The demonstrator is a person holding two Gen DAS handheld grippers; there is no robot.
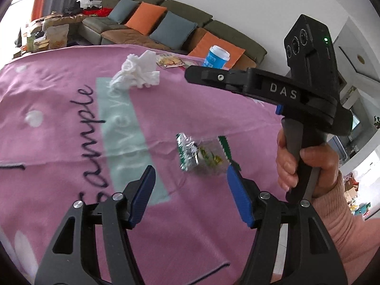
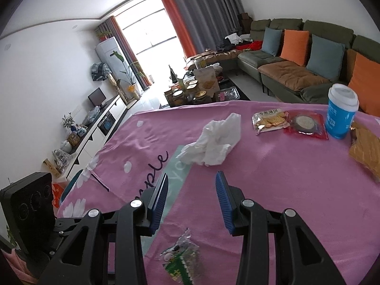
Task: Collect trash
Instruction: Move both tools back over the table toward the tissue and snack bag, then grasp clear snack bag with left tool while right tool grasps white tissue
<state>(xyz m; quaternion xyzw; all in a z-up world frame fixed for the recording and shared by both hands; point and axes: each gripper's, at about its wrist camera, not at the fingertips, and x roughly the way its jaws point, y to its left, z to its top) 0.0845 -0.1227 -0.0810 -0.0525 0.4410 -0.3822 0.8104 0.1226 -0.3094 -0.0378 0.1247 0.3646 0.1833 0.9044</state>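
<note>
Left wrist view shows the left tongs [image 1: 190,182] spread apart with nothing between the pads, hovering over the pink-clothed tabletop [image 1: 71,166] just short of a torn green-and-silver wrapper [image 1: 199,153]. The right tongs [image 2: 191,201] are likewise parted and empty, aimed toward the crumpled white tissue [image 2: 213,142] farther along, with that wrapper lying below them. To take the wrapper cleanly, I would centre it between the blue pads, come down until the tips nearly brush the cloth, and pinch the raised crinkled foil, not the flat clear film, so the cloth is not caught. The blue cup [image 2: 342,114] and sealed snack packets [image 2: 270,121] stand well apart.
</note>
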